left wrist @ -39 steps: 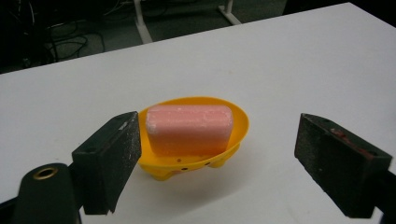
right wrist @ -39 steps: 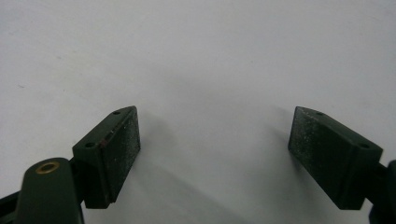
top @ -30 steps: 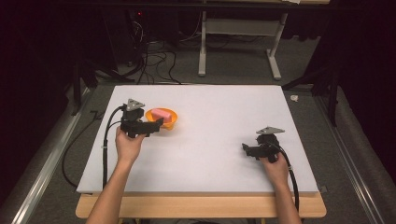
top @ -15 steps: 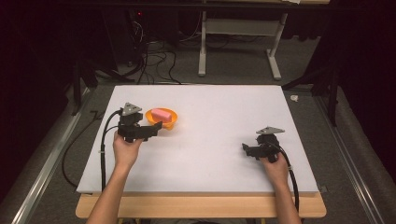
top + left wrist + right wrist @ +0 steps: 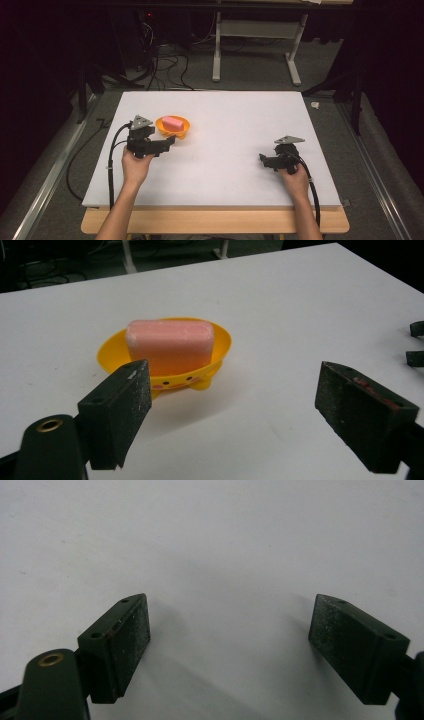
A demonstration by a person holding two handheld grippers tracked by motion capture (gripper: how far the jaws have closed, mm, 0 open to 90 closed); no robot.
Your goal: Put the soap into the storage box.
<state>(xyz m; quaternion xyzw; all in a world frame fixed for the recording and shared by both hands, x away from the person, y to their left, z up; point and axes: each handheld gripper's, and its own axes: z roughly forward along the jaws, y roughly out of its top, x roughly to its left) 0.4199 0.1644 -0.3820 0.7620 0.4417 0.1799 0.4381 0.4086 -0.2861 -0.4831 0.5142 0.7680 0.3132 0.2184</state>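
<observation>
Soap (image 5: 170, 346): we are seeing a pink bar lying in the orange dish, standing on one long edge with a broad face turned toward the left gripper's camera. In the left gripper view its long axis is running left to right across the frame; in the high view (image 5: 171, 122) it is running roughly along the table's width, tilted slightly.

Dish (image 5: 222, 342): we are noting a shallow orange oval dish on small feet, sitting on the left half of the white table (image 5: 235, 125). Its long axis is lying the same way as the soap's.

Left gripper (image 5: 169, 143): we are holding it just beside the dish, on the near side, tips pointing toward the dish's near rim. The jaws are standing wide apart with nothing between them. In the left gripper view the left-hand pad (image 5: 122, 410) is overlapping the dish's near edge in the picture; we cannot tell whether it is touching.

Right gripper (image 5: 262, 159): we are resting it low over the bare table on the right side, well apart from the dish, tips pointing toward the table's middle. Its jaws are spread wide in the right gripper view, pads (image 5: 131, 637) clasping nothing.

Hands: the left hand (image 5: 136, 164) and right hand (image 5: 294, 176) are each gripping a handle from the near edge.
</observation>
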